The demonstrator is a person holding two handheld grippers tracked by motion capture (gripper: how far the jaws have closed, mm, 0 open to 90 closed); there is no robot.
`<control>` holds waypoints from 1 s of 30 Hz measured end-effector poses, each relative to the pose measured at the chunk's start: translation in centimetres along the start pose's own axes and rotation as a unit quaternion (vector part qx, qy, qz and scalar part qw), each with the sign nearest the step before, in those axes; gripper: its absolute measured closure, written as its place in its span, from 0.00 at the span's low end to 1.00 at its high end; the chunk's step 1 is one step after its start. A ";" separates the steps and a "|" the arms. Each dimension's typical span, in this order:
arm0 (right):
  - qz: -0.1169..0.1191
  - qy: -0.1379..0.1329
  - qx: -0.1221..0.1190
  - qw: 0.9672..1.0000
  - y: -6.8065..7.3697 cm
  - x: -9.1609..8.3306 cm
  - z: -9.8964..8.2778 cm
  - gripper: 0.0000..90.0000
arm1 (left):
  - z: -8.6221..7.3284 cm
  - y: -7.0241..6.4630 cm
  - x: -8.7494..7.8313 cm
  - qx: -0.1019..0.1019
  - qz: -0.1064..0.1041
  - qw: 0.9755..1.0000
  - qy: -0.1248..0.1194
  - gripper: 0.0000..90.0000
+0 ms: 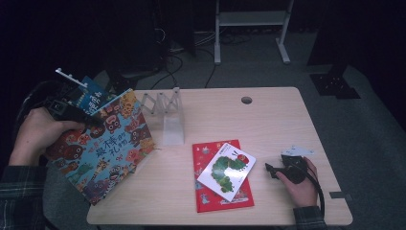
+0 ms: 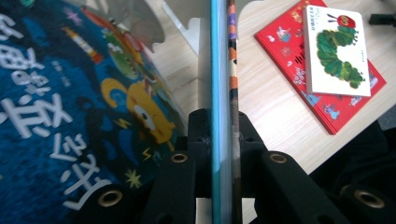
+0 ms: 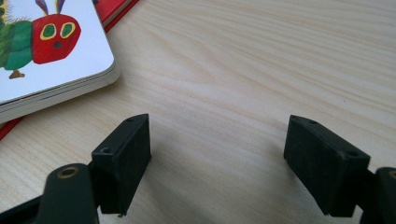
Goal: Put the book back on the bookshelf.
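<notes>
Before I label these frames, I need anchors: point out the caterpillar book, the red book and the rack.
caterpillar book [image 1: 227, 171], high view, on its white cover.
red book [image 1: 203, 152], high view, on its bare top left corner.
rack [image 1: 173, 125], high view, on its white upright side.

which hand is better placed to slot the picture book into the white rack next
Left, most likely. The left gripper is already shut on the picture book, right beside the white rack. The right gripper rests open on the table near the caterpillar book.

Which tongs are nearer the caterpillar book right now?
Right. The right tongs rest open on the table just beside the caterpillar book; the left tongs are far off, clamped on two picture books.
</notes>
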State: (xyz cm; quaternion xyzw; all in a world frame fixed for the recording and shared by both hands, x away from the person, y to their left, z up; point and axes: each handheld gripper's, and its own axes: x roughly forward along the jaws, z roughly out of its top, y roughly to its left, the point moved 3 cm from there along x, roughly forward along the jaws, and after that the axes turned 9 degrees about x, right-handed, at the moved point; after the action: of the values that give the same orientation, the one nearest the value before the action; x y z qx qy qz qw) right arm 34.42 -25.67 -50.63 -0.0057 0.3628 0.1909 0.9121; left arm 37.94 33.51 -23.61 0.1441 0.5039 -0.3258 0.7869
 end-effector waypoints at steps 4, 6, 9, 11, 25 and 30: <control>0.000 0.000 0.000 1.000 0.0 0.0 0.0 0.24 | -0.3 0.5 -0.2 -0.012 -0.002 1.000 0.000 0.89; 0.000 0.000 0.000 1.000 0.0 0.0 0.0 0.24 | -0.4 0.9 -0.3 -0.027 -0.002 1.000 -0.002 0.90; 0.000 0.000 0.000 1.000 0.0 0.0 0.0 0.24 | -0.8 1.8 -0.5 -0.051 -0.002 0.999 -0.002 0.90; 0.000 0.000 0.000 1.000 0.0 0.0 0.0 0.24 | -1.0 2.2 -0.7 -0.064 -0.001 0.998 -0.001 0.90; -0.002 0.000 0.002 1.000 0.0 0.0 0.0 0.24 | -0.9 4.5 -1.4 -0.126 0.011 0.992 -0.008 0.90; -0.002 0.000 0.002 1.000 0.0 0.0 0.0 0.24 | 0.0 5.0 -1.3 -0.141 0.020 0.990 -0.022 0.90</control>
State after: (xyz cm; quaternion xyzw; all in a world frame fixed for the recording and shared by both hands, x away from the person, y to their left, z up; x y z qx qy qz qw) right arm 34.42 -25.69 -50.62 -0.0048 0.3633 0.1887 0.9124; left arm 40.82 37.70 -23.03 0.0345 0.5246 -0.2384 0.8166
